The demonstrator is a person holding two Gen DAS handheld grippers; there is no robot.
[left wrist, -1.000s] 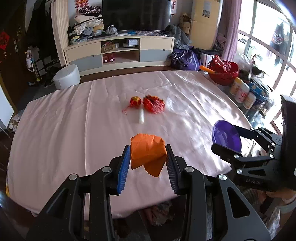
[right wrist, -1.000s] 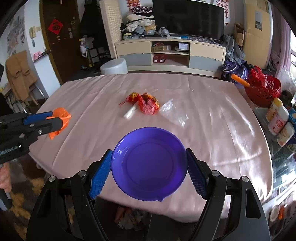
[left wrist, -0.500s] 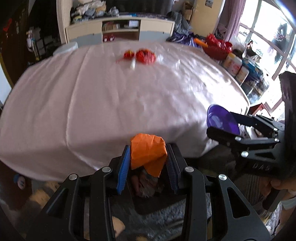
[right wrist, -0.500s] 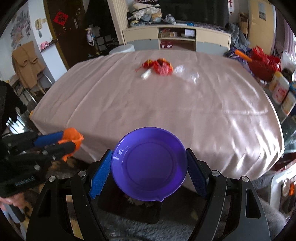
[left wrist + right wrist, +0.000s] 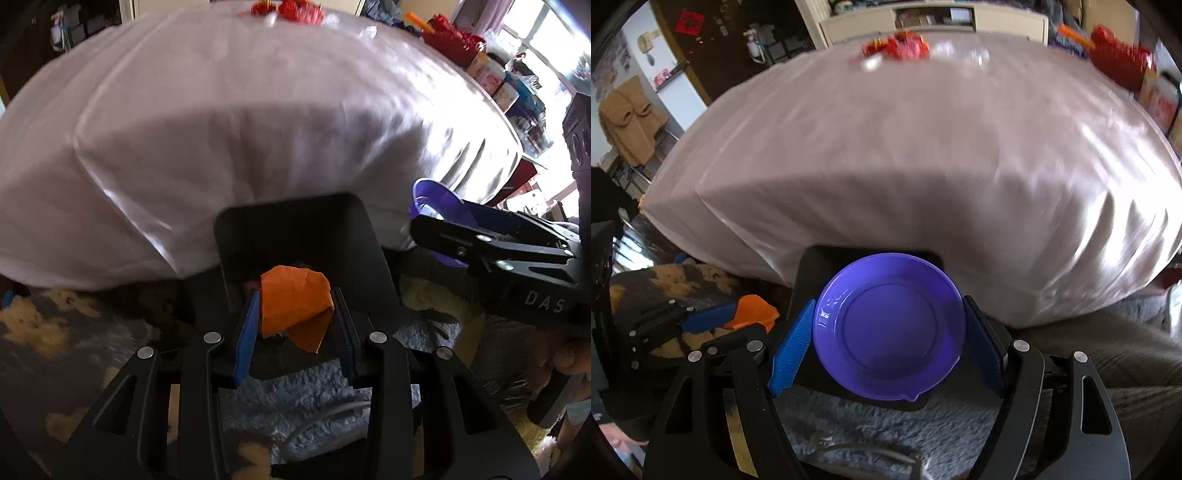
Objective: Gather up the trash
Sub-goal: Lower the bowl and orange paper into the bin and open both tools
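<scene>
Overall, the largest item in view is the table [image 5: 236, 110], covered by a pale pink satin cloth [image 5: 923, 177] that drapes over its near edge. On the floor below that edge lies a shaggy grey-blue rug [image 5: 295, 398], with a yellow-and-dark mottled patch to its left. Standing against the cloth's hem is a black bin [image 5: 295, 229], rectangular, open at the top, with some contents dimly visible inside; what they are cannot be told.

The left gripper [image 5: 295, 317] points steeply down over the bin's mouth. Its blue-padded fingers [image 5: 245, 332] stand at a narrow setting and are clamped on a crumpled orange paper [image 5: 295, 299], which hangs between them directly above the bin opening and clear of the rim.

The right gripper [image 5: 886, 332] is just beside the left one, likewise angled down at the bin. Its fingers are spread wide and press on opposite rim edges of a purple plastic plate [image 5: 886, 325], held face-on to the camera and empty.

At the far side of the tabletop remain red wrappers [image 5: 901, 46], a small white piece [image 5: 870, 64] just beside them, and a clear plastic scrap [image 5: 960, 51]; motion blur obscures finer detail.
</scene>
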